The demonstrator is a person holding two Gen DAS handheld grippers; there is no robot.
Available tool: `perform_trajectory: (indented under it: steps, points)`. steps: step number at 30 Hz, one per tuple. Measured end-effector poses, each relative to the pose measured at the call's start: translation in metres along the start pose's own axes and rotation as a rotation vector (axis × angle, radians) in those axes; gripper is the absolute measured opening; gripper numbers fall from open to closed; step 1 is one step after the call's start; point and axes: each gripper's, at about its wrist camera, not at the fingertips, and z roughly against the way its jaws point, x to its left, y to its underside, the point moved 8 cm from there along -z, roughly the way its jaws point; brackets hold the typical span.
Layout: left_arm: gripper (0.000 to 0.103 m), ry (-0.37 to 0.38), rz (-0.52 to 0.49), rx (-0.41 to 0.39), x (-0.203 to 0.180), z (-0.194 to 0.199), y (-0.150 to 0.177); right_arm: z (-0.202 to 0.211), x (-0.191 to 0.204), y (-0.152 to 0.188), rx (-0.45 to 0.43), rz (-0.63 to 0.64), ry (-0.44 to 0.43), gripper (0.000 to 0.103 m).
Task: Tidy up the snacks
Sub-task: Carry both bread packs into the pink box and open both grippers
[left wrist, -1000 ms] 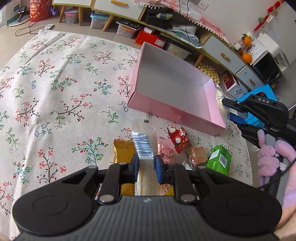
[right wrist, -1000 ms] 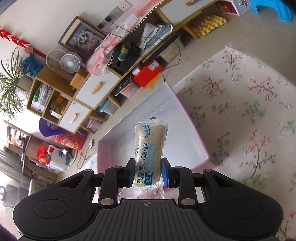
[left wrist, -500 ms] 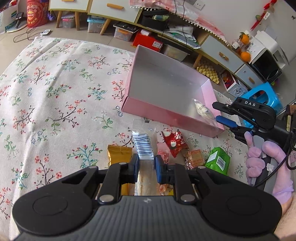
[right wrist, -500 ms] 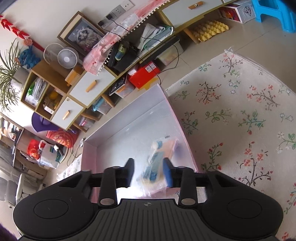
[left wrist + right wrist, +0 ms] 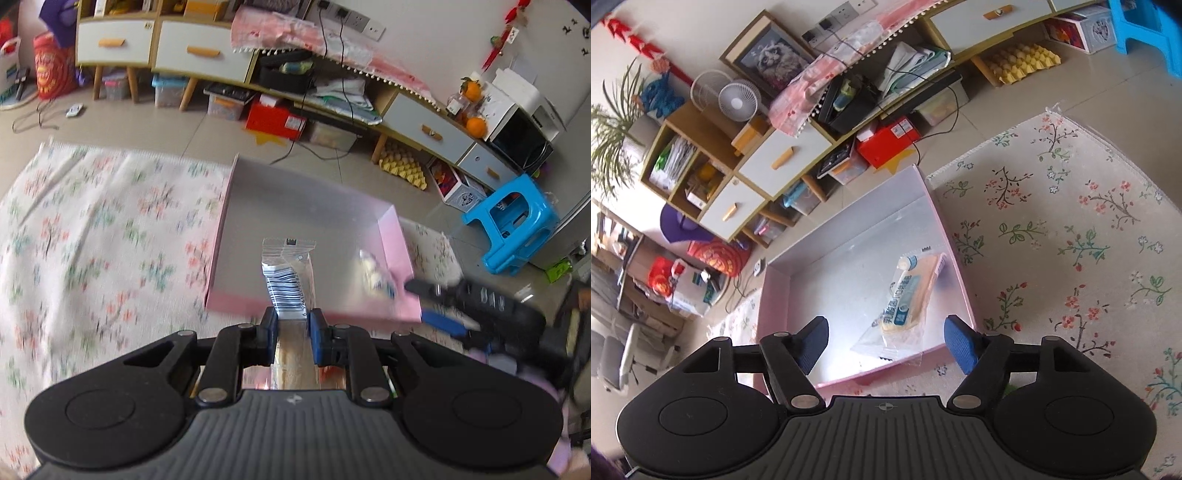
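Note:
My left gripper point(image 5: 293, 325) is shut on a clear bread packet with a barcode point(image 5: 289, 280) and holds it above the near wall of the pink box point(image 5: 221, 236). My right gripper point(image 5: 886, 345) is open and empty over the box's point(image 5: 960, 273) near edge. A bread packet with blue print point(image 5: 908, 295) lies inside the box by its right wall; it also shows blurred in the left wrist view point(image 5: 375, 273). The right gripper point(image 5: 436, 295) shows at the box's right corner in the left wrist view.
The box sits on a floral cloth point(image 5: 1071, 229). A low cabinet with drawers point(image 5: 184, 51), a red box point(image 5: 275, 120) and a blue stool point(image 5: 513, 225) stand on the floor beyond. The other snacks are hidden under my left gripper.
My right gripper opened and dropped its bread packet into the pink box. My left gripper lifted the barcode packet off the cloth and carried it forward to the box's near wall.

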Motion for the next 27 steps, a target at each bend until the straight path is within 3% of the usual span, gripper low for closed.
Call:
perform_trajectory:
  steps: [6, 15, 27]
  points:
    - [0.016, -0.029, 0.0, -0.031, -0.005, -0.024, -0.031, 0.003, -0.004, 0.003, 0.021, 0.01, 0.011, 0.075]
    - [0.016, -0.148, -0.043, -0.099, -0.001, -0.051, -0.06, 0.006, -0.005, 0.003, 0.035, 0.032, 0.008, 0.075]
    - [0.017, -0.234, -0.053, -0.027, 0.011, -0.071, -0.053, 0.005, -0.002, 0.005, 0.049, 0.052, 0.01, 0.075]
